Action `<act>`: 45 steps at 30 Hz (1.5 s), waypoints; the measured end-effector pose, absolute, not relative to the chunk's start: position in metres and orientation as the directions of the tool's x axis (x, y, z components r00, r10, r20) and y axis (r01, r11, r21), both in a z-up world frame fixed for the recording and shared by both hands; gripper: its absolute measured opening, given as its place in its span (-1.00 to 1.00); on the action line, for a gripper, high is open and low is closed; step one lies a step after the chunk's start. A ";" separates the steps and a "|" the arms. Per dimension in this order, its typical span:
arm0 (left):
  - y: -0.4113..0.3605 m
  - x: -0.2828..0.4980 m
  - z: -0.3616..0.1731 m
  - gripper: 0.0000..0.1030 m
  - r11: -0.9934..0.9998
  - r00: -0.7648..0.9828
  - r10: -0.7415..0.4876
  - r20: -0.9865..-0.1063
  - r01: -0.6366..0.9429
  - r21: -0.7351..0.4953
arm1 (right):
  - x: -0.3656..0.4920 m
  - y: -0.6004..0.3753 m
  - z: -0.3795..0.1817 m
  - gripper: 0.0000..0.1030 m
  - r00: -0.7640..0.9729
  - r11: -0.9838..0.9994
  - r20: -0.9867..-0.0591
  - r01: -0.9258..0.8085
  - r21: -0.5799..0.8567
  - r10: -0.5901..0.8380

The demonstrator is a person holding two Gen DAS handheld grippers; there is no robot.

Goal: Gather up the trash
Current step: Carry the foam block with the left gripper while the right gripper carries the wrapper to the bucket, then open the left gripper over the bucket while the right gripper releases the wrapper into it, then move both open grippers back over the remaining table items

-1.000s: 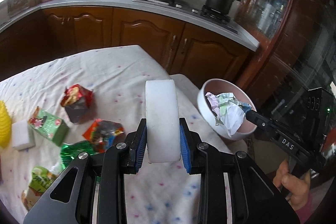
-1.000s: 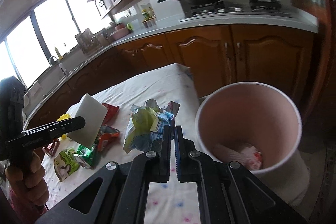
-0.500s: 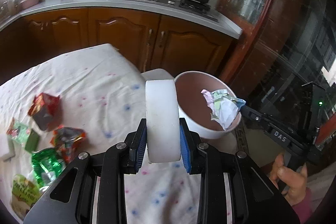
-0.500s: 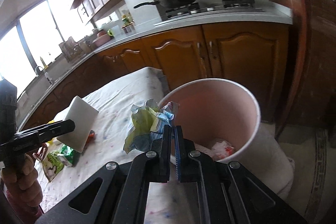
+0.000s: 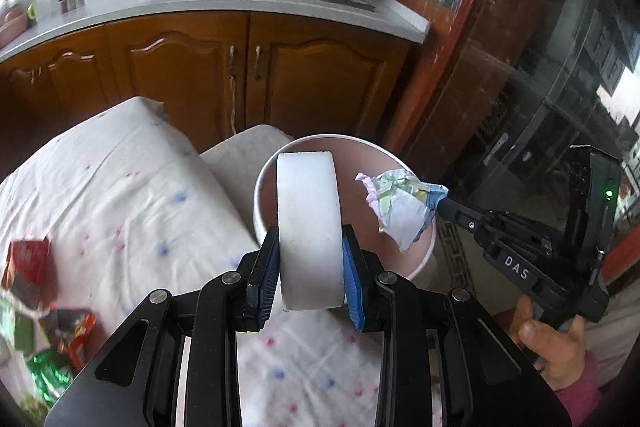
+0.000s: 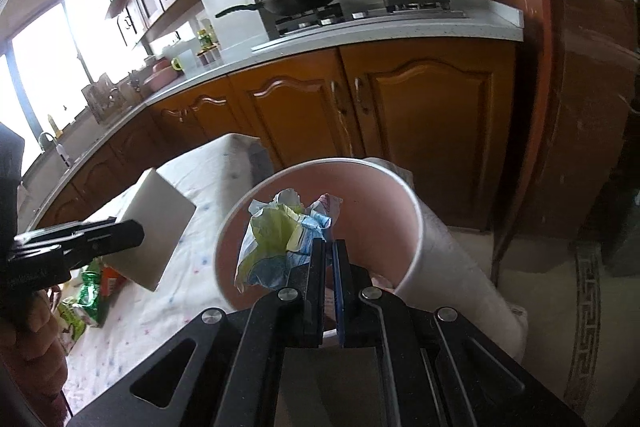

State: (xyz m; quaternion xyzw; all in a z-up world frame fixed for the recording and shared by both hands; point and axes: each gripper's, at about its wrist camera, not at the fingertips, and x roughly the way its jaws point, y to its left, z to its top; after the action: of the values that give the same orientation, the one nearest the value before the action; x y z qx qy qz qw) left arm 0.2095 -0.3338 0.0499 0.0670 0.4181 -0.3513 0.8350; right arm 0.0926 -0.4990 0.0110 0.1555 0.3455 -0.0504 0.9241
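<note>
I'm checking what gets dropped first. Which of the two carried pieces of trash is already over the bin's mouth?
The crumpled wrapper in the right gripper hangs over the pink bin; the white foam block is beside it, above the table.

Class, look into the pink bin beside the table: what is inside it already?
In the right wrist view, the pink bin shows bare inner wall. The crumpled wrapper held by the right gripper and the gripper itself cover most of the bottom.

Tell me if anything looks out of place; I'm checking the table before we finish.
Yes. Crumpled snack wrappers lie scattered on the white tablecloth, not yet in the pink bin. Each tool holds one piece: a white foam block and a crumpled wrapper.
</note>
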 end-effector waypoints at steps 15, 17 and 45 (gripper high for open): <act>-0.384 0.236 0.007 -0.43 0.737 0.306 -0.466 -0.830 0.653 -0.172 | 0.112 -0.521 -0.008 -0.93 0.710 0.944 -0.704 0.222 0.245 0.016; -0.384 0.238 0.006 -0.37 0.739 0.303 -0.463 -0.833 0.651 -0.174 | 0.115 -0.525 -0.011 -0.83 0.708 0.939 -0.706 0.224 0.260 0.027; -0.221 0.211 0.024 0.18 0.857 0.464 -0.489 -0.739 0.412 -0.309 | 0.100 -0.468 0.006 0.67 0.786 0.906 -0.595 0.115 0.408 0.168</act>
State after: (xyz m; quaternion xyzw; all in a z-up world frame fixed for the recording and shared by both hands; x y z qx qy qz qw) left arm 0.2109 -0.2212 0.0236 -0.0432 0.4455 -0.2636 0.8545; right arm 0.0996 -0.4683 0.0061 0.2168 0.3266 0.0143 0.9198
